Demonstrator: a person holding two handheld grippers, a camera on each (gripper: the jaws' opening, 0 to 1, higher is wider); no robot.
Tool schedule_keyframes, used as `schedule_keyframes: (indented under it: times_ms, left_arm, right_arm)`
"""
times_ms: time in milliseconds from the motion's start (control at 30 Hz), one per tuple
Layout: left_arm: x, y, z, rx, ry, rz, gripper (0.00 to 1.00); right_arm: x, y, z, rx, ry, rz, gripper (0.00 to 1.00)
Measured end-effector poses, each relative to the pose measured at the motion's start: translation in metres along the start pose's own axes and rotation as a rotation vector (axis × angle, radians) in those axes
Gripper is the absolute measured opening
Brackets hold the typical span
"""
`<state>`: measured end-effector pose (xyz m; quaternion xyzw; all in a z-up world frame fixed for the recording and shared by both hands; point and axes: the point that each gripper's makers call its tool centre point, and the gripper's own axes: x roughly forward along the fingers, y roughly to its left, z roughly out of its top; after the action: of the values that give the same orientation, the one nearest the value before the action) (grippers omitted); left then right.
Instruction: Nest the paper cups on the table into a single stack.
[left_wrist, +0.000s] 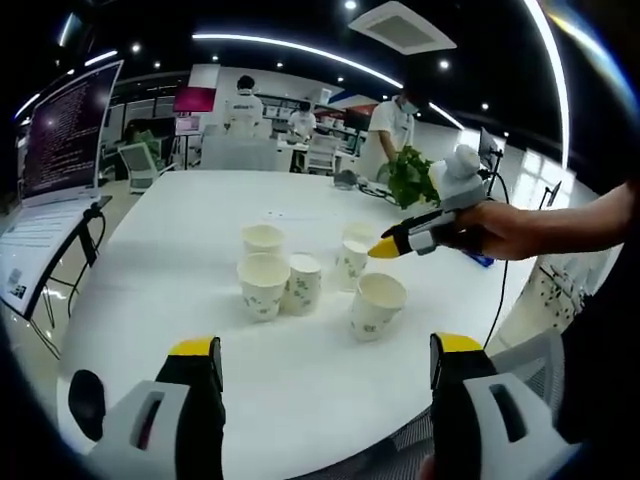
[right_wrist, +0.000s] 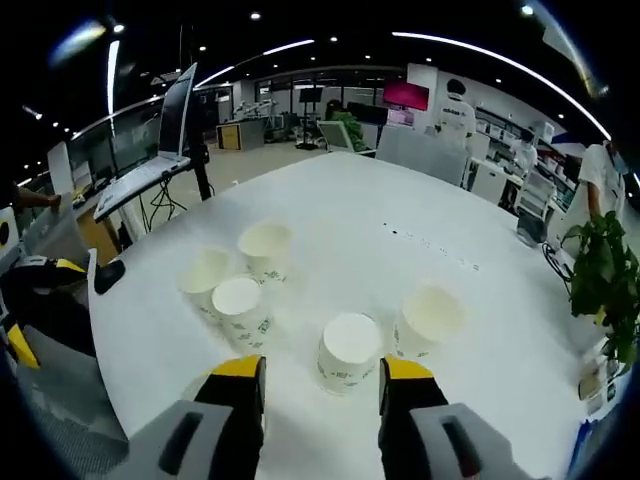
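With both your left gripper and right gripper jaws spread and empty, the five white printed paper cups stand loose mid-worktop; a fast approach would likely topple these light cups.

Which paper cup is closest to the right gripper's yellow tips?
The upside-down cup, just ahead of the right gripper. Its flat white bottom faces up, while the cup right of it and the three cups at left stand farther off.
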<state>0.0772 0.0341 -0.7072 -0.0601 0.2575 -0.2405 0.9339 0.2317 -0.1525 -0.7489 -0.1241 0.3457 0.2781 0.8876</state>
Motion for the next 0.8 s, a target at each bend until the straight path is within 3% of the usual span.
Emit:
schedule_keyframes:
  times_ms: [300, 800]
  left_arm:
    - [-0.003, 0.003, -0.001, -0.009, -0.003, 0.012, 0.84]
    - [-0.002, -0.001, -0.001, -0.012, 0.002, 0.010, 0.84]
  right_arm:
    - [0.017, -0.014, -0.004, 0.033, 0.025, 0.003, 0.45]
    - [0.038, -0.016, -0.017, 0.047, 0.086, 0.013, 0.45]
